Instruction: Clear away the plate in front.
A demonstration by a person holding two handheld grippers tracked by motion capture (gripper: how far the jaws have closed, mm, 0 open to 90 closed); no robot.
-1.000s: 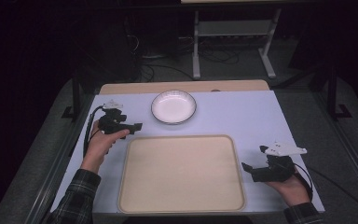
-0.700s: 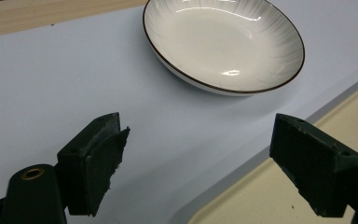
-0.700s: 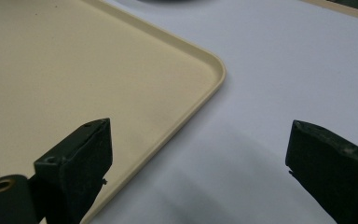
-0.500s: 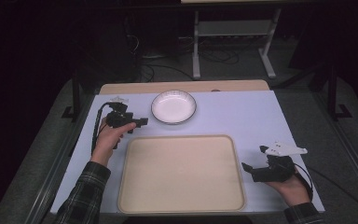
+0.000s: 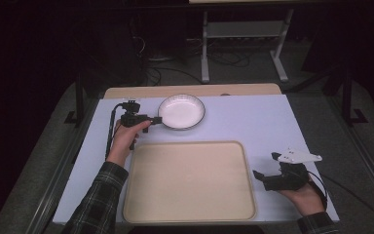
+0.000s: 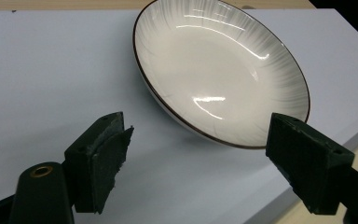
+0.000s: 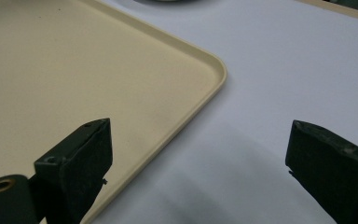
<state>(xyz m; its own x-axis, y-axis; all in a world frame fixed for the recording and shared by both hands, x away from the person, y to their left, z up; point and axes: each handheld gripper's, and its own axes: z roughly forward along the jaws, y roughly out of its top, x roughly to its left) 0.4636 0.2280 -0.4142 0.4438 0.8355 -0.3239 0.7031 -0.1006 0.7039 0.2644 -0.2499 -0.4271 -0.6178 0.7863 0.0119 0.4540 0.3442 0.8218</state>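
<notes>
The left claw (image 5: 157,120) stood just beside the near-left rim of the bowl (image 5: 181,111), level with it and pointing toward it. In the left gripper view its jaws were apart, with the bowl's (image 6: 221,70) rim ahead of the gap and nothing pressed between the pads (image 6: 106,161); the jaws had just been closing slightly.

The bowl was white with a dark rim line, empty, and sat upright on the pale worktop (image 5: 253,122) at the far side, just beyond the far edge of the tray (image 5: 190,181). Bowl and tray were apart.

The right claw (image 5: 265,168) was held low over the worktop just beside the tray's right edge, pointing left toward it. In the right gripper view its jaws were wide apart and held nothing, with the tray's (image 7: 74,70) rounded corner ahead of the left jaw.

The tray was beige and empty.
</notes>
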